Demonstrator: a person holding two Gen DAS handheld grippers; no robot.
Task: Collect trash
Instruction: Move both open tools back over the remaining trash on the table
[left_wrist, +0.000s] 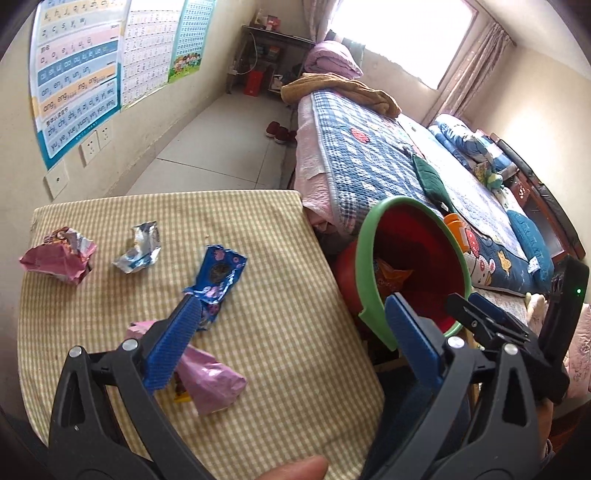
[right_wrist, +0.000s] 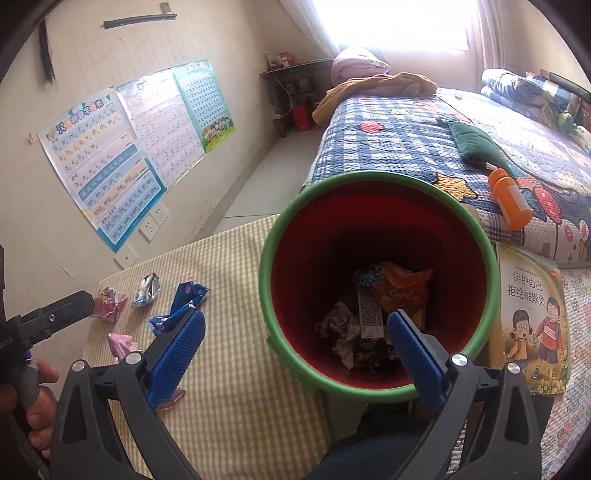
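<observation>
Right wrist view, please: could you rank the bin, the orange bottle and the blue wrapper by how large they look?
1. Bin, by far the largest.
2. Orange bottle and blue wrapper look about alike; the wrapper is crumpled and nearer, so I won't rank them.

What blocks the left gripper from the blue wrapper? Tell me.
Nothing visible does. The left gripper is open and empty, and the blue wrapper lies uncovered on the checked table just past its left finger, apart from the other wrappers.
</observation>
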